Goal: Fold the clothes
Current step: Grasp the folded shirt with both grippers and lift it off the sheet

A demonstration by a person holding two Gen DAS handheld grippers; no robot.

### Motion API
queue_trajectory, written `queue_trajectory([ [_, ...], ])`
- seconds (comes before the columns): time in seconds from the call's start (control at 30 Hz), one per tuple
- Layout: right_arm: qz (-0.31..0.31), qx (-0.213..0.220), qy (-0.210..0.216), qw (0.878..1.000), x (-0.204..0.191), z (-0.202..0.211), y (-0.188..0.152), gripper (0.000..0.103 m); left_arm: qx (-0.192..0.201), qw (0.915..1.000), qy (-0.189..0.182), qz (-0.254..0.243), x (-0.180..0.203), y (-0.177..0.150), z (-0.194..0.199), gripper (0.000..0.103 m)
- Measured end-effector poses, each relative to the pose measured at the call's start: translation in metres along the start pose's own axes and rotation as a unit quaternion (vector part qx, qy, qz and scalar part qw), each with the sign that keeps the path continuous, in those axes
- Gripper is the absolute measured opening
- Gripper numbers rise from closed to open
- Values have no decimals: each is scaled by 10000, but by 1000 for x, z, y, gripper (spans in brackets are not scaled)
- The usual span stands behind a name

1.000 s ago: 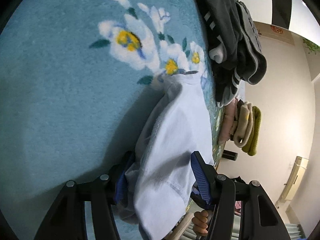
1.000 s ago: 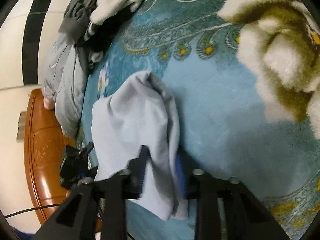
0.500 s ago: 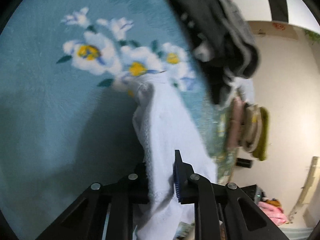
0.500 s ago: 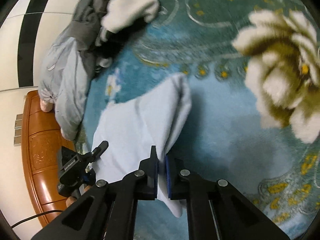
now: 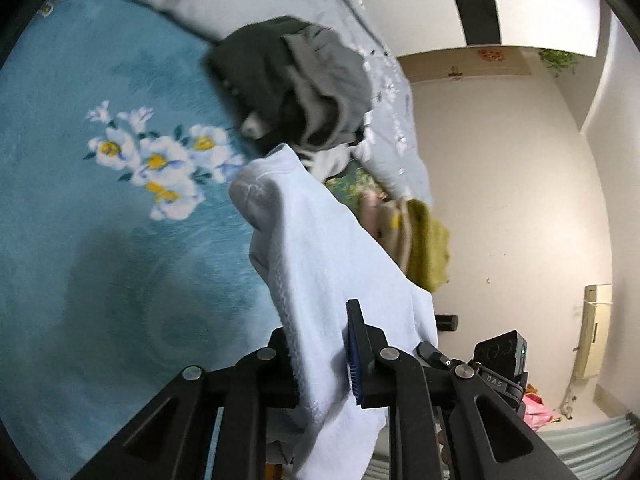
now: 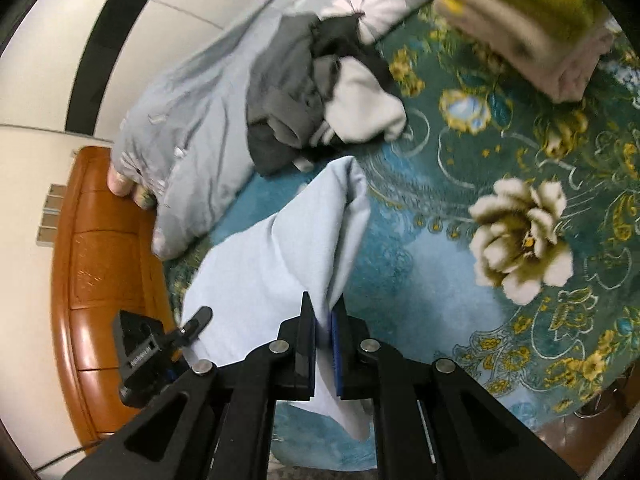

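A pale blue garment (image 5: 328, 264) hangs lifted above the teal floral blanket (image 5: 100, 220), stretched between my two grippers. My left gripper (image 5: 320, 344) is shut on one edge of it, cloth draping over the blue pads. In the right wrist view my right gripper (image 6: 323, 320) is shut on another edge of the same pale blue garment (image 6: 280, 256), which sags toward the left gripper body (image 6: 140, 356) at lower left. The garment's far tip points at a pile of dark grey and white clothes (image 6: 320, 92).
A heap of unfolded dark clothes (image 5: 296, 80) lies against a grey floral pillow (image 6: 188, 128). A stack of folded items, olive on top (image 5: 420, 240), sits near the bed edge. A brown wooden headboard (image 6: 104, 264) borders the bed.
Both grippers closed on the garment about a second ago and have since lifted it off the blanket; the views tilted up toward the clothes pile and the wall.
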State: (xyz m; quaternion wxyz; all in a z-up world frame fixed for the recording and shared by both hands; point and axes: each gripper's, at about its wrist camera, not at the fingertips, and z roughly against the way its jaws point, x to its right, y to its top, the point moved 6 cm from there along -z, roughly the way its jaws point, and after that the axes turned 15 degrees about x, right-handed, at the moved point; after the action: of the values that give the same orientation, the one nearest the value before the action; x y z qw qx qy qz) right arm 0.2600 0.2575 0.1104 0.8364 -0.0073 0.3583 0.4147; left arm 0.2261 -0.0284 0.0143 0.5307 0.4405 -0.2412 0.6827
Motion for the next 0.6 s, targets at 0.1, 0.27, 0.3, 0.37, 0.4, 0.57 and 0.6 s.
queue_trajectory([
  [0.1, 220, 78, 92, 9997, -6, 20, 17, 6, 88, 9998, 8, -156, 31, -7, -13, 18],
  [0.27, 318, 157, 388, 9986, 15, 44, 59, 6, 234, 9988, 24, -419, 83, -17, -36, 18],
  [0.3, 329, 178, 464, 9982, 22, 49, 70, 6, 263, 9985, 27, -472, 94, -20, -41, 18],
  [0.37, 390, 189, 653, 9969, 39, 62, 97, 6, 330, 9981, 33, -521, 115, -25, -56, 18],
  [0.4, 438, 187, 745, 9961, 49, 68, 112, 6, 368, 9980, 36, -515, 126, -29, -67, 18],
  [0.57, 765, 259, 864, 9930, 100, 109, 203, 6, 400, 9977, -132, -531, 207, -57, -146, 18],
  [0.6, 849, 303, 854, 9923, 108, 118, 221, 6, 347, 9976, -139, -582, 220, -61, -162, 18],
])
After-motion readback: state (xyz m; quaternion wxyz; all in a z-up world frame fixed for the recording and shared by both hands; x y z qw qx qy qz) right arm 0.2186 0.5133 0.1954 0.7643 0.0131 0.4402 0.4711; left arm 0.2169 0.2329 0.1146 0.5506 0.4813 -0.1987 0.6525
